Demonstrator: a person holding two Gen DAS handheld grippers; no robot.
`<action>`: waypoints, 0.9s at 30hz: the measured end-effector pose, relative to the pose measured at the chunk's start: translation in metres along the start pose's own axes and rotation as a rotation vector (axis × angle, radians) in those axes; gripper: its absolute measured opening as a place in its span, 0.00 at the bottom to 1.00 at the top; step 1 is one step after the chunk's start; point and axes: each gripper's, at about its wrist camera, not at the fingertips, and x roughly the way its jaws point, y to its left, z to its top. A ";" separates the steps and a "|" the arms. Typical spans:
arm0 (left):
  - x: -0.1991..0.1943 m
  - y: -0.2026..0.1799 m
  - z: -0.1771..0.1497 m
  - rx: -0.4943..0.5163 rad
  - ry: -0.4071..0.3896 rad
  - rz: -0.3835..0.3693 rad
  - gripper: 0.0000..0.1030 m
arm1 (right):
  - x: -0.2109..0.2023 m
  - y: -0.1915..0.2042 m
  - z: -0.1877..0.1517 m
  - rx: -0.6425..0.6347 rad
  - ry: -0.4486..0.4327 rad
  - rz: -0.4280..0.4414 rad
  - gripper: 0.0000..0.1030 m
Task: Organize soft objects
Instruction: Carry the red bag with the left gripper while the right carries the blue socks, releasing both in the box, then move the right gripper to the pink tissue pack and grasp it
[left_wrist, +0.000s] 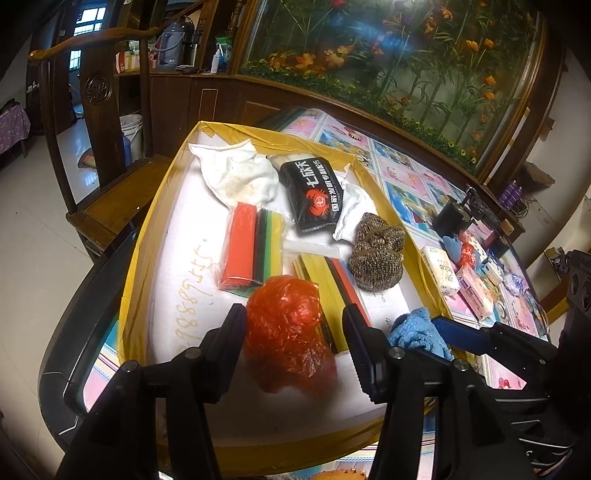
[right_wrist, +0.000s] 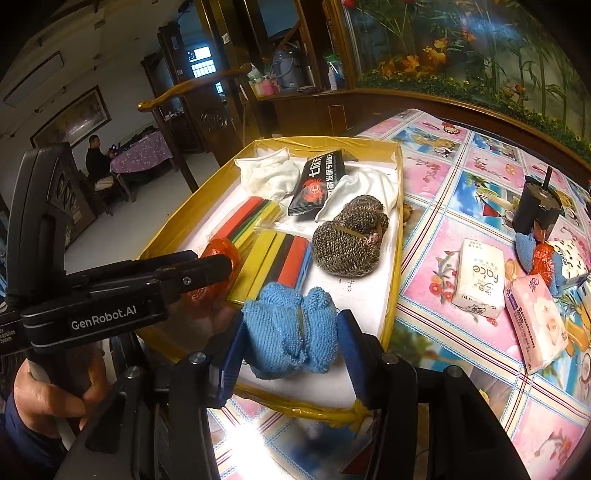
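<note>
Left gripper (left_wrist: 295, 332) jaws apart, crumpled orange plastic bag (left_wrist: 290, 332) loose between them, lying in yellow-edged white tray (left_wrist: 173, 236). Right gripper (right_wrist: 291, 332) jaws straddle bundled blue knitted cloth (right_wrist: 290, 328) at tray's near edge; can't tell if pads press.

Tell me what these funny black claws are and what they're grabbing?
Those are two grabber tools, one in each of a person's hands; there is no robot. Each carries a camera looking along its fingers, so each picture comes from one tool. The left gripper has a crumpled orange bag between its open fingers. The right gripper has a blue cloth between its blue pads; whether they squeeze it, I cannot tell. Both things are in a yellow-edged box beside a knitted bundle. Tissue packs lie on the flowery table.
</note>
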 end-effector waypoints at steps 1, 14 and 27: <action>-0.001 0.000 0.000 -0.001 -0.002 0.001 0.52 | -0.001 -0.001 0.000 0.003 -0.003 0.003 0.52; -0.013 0.000 0.004 -0.009 -0.027 0.019 0.58 | -0.025 -0.019 0.001 0.089 -0.051 0.133 0.54; -0.019 -0.031 0.007 0.058 -0.028 -0.015 0.59 | -0.081 -0.138 0.006 0.294 -0.167 -0.061 0.59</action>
